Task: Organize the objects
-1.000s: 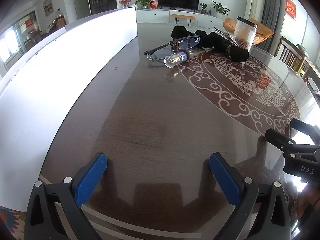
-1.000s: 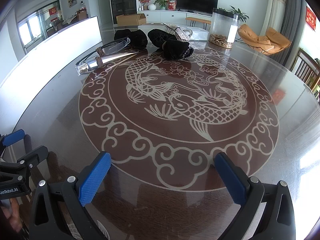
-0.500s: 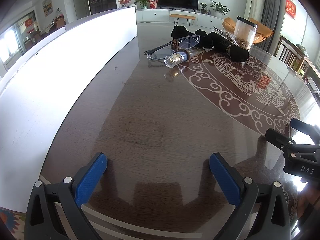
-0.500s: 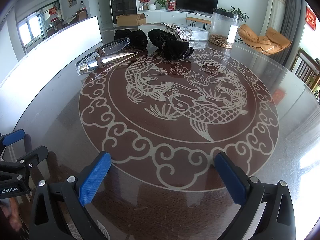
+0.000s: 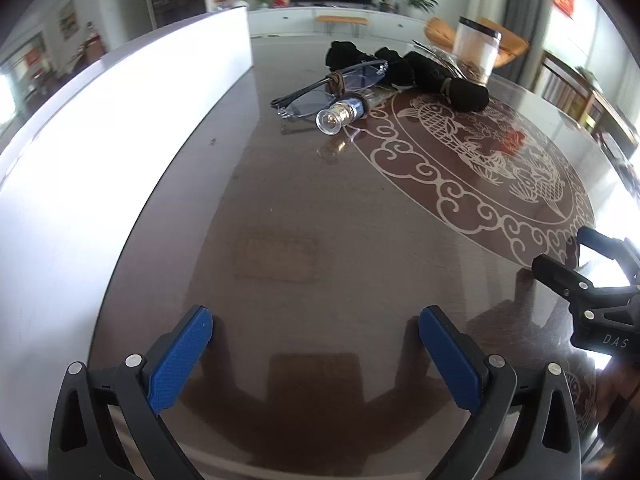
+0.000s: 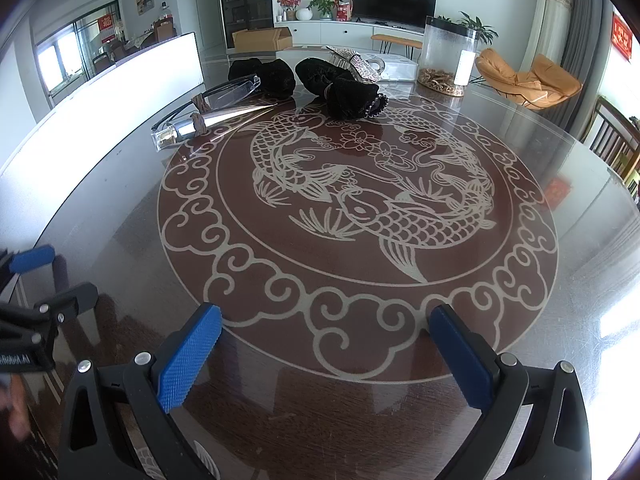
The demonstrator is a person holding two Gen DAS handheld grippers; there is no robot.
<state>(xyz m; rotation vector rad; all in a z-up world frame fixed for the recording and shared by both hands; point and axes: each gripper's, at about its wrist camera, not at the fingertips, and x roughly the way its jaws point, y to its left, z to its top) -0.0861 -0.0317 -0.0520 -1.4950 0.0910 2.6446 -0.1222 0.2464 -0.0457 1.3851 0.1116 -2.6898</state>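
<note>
You are working in a home's living and dining room. A flat television sits on a long white cabinet at the top of the frame, with potted plants beside it, an orange lounge chair at upper right, and a round carp-patterned dining table below.

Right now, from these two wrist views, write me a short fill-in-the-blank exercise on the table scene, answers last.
1. Both the left gripper and the right gripper are ____, holding nothing.
2. The pattern inlaid in the round table shows two ____.
3. The glasses lie beside a clear bottle that rests on its ____.
4. The black pouches are on the ____ side of the table from the grippers.

Answers: open; fish; side; far
</note>
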